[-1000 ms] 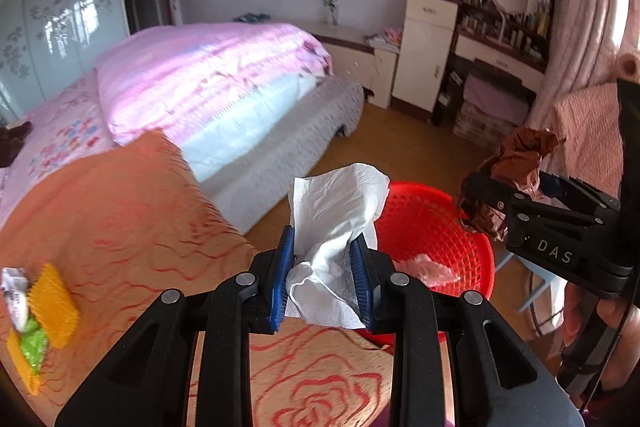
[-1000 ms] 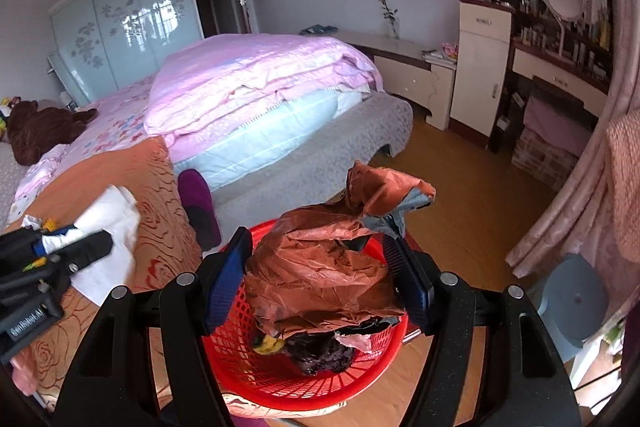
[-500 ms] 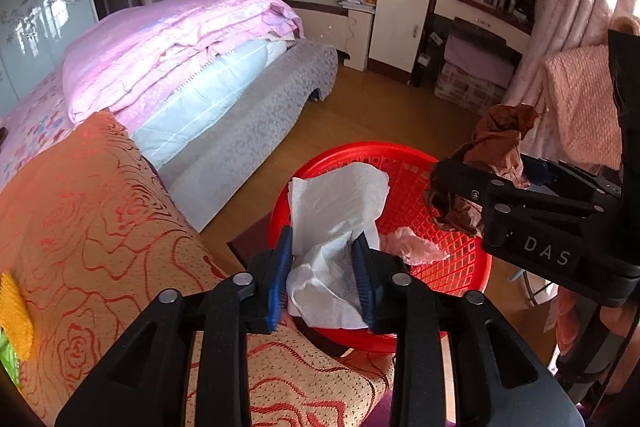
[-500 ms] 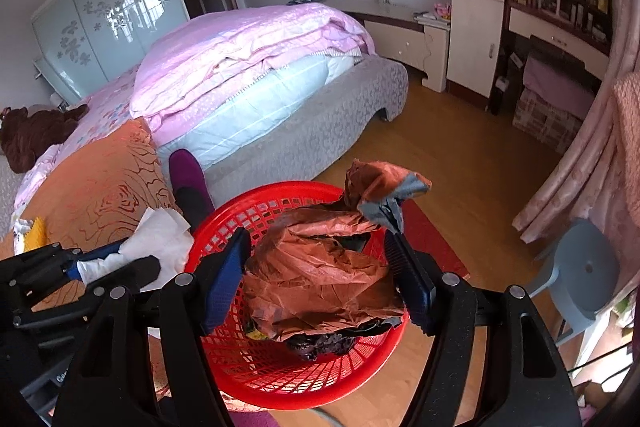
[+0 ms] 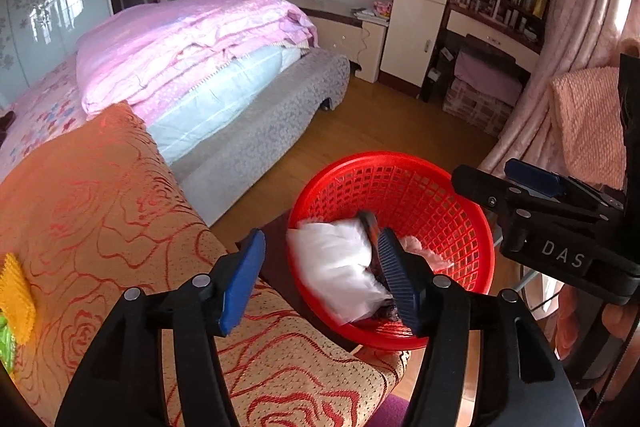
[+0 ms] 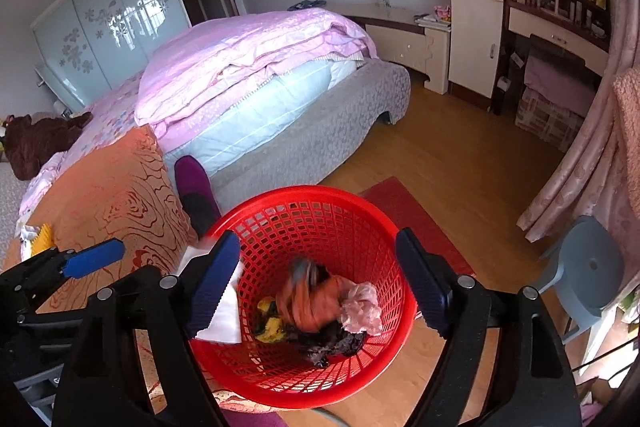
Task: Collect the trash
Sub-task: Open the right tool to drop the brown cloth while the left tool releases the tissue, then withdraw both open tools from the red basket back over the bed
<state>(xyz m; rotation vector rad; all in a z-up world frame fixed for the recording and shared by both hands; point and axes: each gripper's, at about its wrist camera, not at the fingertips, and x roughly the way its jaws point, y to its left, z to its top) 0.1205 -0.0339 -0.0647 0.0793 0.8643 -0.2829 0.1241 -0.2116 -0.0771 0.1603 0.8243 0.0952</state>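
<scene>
While both tools hung above the red basket [image 6: 280, 383], their jaws were spreading apart and neither one pinched anything. The left gripper [image 5: 320, 279] stood with its blue pads wide of each other; a crumpled white tissue [image 5: 340, 267], blurred with motion, lay in the gap close against the right-hand pad, over the basket's near rim, and the left-hand pad was clear of it. Whether the tissue touched that right pad could not be told.

The right gripper [image 6: 318, 287] was likewise spread, its pads on either side of the basket's mouth with nothing pressed between them. Below it a rust-brown crumpled wrapper [image 6: 308, 301], also smeared by motion, sat inside the basket among other trash: a pale pink scrunched piece of film [image 6: 360, 311], a yellow scrap [image 6: 270, 323] and a dark, almost black wad [image 6: 332, 345] on the bottom. The white tissue showed in this view at the basket's left inner wall, partly behind the left-hand pad.

The basket was round, bright red plastic with an open lattice wall, standing on the wooden floor [image 6: 460, 163] just beside an orange bedspread with red rose patterns [image 5: 100, 207]. A yellow ridged item [image 5: 16, 299] lay on that bedspread, well apart from the basket.
</scene>
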